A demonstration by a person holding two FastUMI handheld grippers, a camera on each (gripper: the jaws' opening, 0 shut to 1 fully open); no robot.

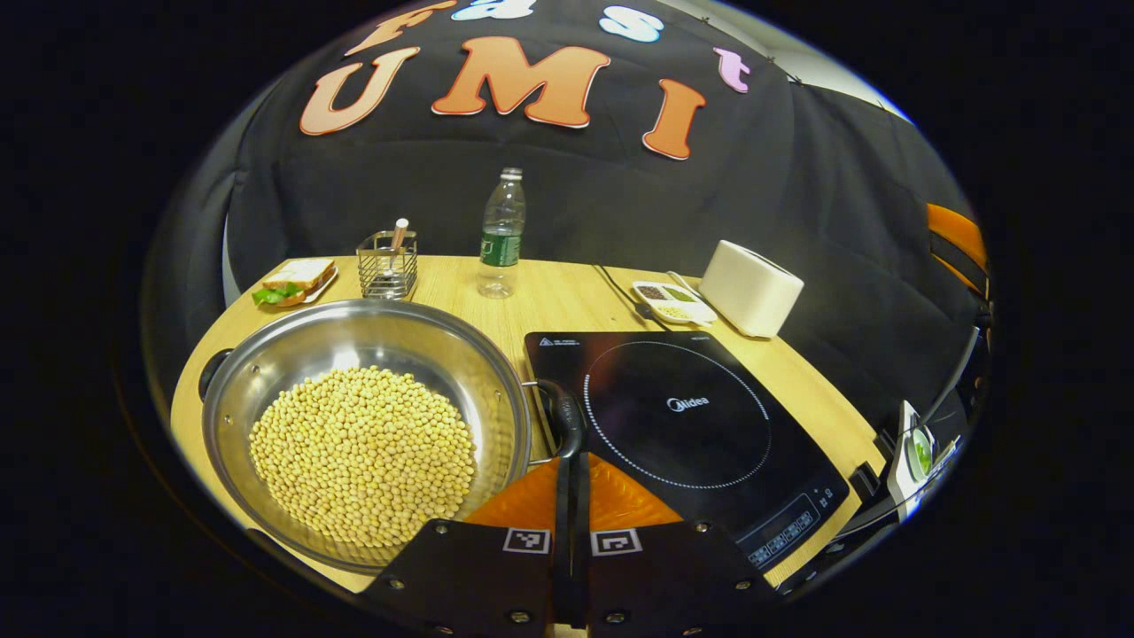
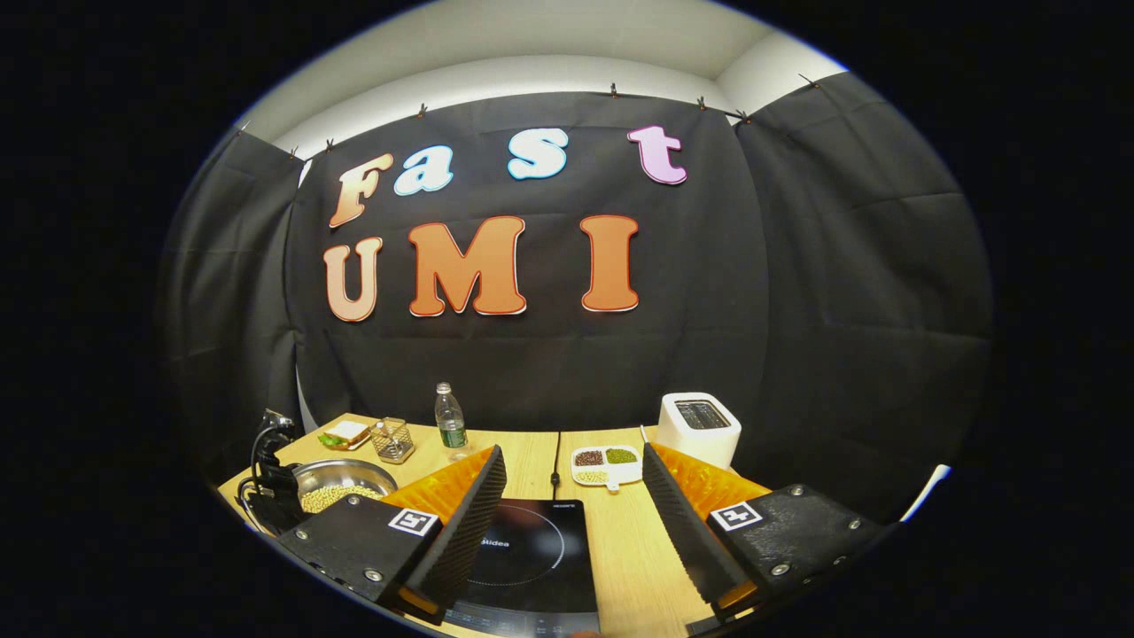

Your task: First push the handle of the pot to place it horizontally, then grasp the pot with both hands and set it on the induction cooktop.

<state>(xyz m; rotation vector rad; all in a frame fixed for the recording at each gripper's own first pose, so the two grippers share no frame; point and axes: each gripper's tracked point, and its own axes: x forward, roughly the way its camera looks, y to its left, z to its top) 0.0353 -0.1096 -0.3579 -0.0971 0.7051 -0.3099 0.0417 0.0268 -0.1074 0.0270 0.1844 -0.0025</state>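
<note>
A steel pot (image 1: 266, 354) full of yellow beans stands on the wooden table, left of the black induction cooktop (image 1: 682, 416). Its black right handle (image 1: 567, 412) lies between the pot rim and the cooktop edge. My left gripper (image 1: 571, 461) is shut with nothing between its fingers, and its tips rest against that handle. The pot's other handle (image 1: 211, 368) shows at the far left. In the right gripper view, my right gripper (image 2: 574, 452) hangs open above the cooktop (image 2: 532, 549). The pot (image 2: 345, 483) and the left gripper (image 2: 266, 496) are farther left.
Along the back of the table stand a sandwich plate (image 1: 297, 282), a wire basket (image 1: 387, 264), a water bottle (image 1: 501, 235), a divided dish of beans (image 1: 673, 301) and a white toaster (image 1: 751, 288). A cable (image 1: 616, 288) runs to the cooktop.
</note>
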